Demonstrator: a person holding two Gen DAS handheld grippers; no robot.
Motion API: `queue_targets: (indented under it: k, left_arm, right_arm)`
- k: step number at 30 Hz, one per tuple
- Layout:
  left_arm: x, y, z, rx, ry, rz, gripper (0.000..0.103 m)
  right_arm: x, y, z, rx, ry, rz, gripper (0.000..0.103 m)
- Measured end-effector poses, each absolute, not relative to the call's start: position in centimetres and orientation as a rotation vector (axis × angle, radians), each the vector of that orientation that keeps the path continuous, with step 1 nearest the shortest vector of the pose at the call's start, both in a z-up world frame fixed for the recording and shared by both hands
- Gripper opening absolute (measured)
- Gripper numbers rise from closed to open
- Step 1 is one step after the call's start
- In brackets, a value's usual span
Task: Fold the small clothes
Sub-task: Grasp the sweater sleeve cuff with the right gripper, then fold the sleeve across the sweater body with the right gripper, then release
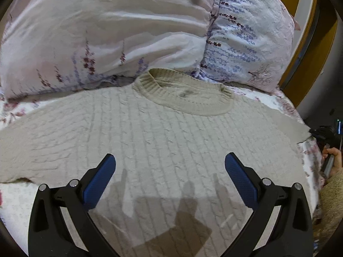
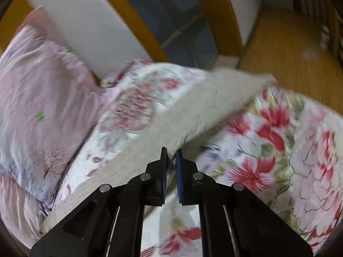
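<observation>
My left gripper [image 1: 170, 160] hangs with fingers spread wide and empty over the beige cable-knit sweater [image 1: 154, 132], laid flat on the floral bed sheet [image 2: 285, 141]. My right gripper [image 2: 171, 153] has its fingers pinched on the sweater's sleeve [image 2: 205, 107]. Beyond its collar [image 1: 184, 92], pillows [image 1: 111, 32] lie at the bed's head.

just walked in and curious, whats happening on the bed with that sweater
A person with a handheld gripper in each hand is folding a beige cable-knit sweater that lies flat, neck toward the pillows, on a floral bedsheet. The right gripper is shut on the edge of what looks like a sleeve and has it lifted off the sheet; that view is motion-blurred. The left gripper is open above the sweater's body, holding nothing. No fold is finished yet.
</observation>
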State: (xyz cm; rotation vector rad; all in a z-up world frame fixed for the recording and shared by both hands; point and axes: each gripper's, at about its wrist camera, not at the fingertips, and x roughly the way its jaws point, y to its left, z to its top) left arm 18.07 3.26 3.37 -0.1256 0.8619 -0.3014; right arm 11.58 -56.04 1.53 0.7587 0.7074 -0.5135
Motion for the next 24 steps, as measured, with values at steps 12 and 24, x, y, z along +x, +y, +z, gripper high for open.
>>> queue_targets:
  k: [12,24]
  left_arm:
    - [18.1,4.0,3.2,-0.336,0.848,-0.403,0.101]
    - [18.4,3.9,2.4,-0.488,0.897,-0.503,0.101]
  right_arm:
    - [16.4,-34.6,6.4,0.472,0.761,0.191,0.008]
    - [17.0,-29.2,1.1,0.535,0.988,0.273,0.03]
